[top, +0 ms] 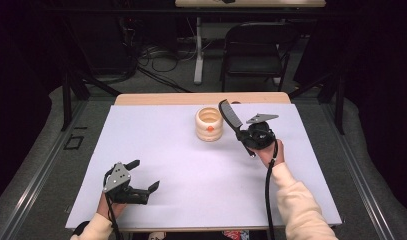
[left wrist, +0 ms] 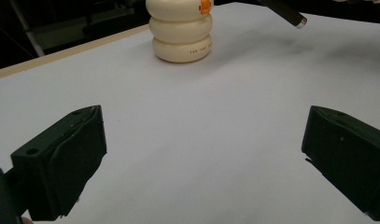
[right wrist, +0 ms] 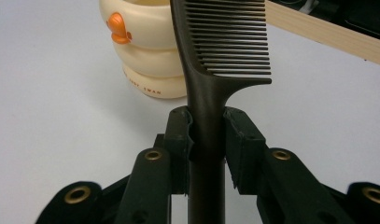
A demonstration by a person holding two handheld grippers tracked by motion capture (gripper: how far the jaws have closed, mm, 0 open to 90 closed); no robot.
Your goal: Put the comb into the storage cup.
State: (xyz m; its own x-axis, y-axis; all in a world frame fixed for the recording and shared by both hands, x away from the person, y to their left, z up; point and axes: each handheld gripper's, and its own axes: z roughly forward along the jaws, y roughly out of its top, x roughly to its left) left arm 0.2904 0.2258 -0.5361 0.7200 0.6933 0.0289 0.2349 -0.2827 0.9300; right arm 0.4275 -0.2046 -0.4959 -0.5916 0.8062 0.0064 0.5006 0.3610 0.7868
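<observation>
Right tongs (right wrist: pixel 207 135) clamp the handle of a dark plastic comb (right wrist: pixel 225 42), teeth up and tilted toward the cream ribbed cup with an orange duck emblem (right wrist: pixel 145 60) just beyond them. Left tongs (top: pixel 143 175) gape wide, gripping nothing, low over the white worktop (top: pixel 191 170), well short of that cup.

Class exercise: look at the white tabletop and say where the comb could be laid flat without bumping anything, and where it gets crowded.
Bare white table spreads between the cream ribbed holder and the left gripper, and along the far-left edge. The near middle, between both forearms, is free too. It is crowded at far right, where the right gripper holds the comb beside the holder.
</observation>
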